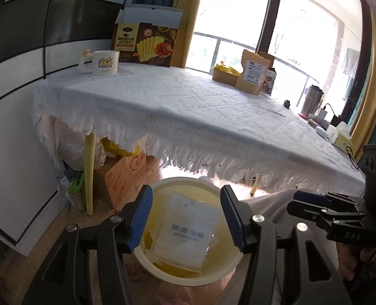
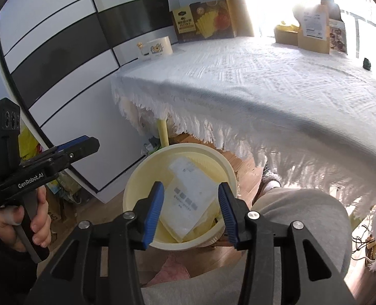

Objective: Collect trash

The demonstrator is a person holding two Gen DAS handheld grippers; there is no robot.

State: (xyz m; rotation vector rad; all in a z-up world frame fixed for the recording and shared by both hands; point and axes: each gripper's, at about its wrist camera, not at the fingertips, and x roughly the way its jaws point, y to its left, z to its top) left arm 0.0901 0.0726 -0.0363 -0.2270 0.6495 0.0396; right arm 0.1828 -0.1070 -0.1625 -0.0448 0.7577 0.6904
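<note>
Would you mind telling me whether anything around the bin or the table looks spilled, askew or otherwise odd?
Nothing looks spilled. The cream bin stands upright on the floor with a clear plastic packet lying tilted inside it. Both the left gripper and the right gripper are open and empty above it. The cracker box on the table has its lid open.

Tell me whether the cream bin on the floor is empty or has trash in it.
Has trash in it. The cream bin holds a clear plastic packet lying on yellow wrappers; how full it is cannot be told.
</note>
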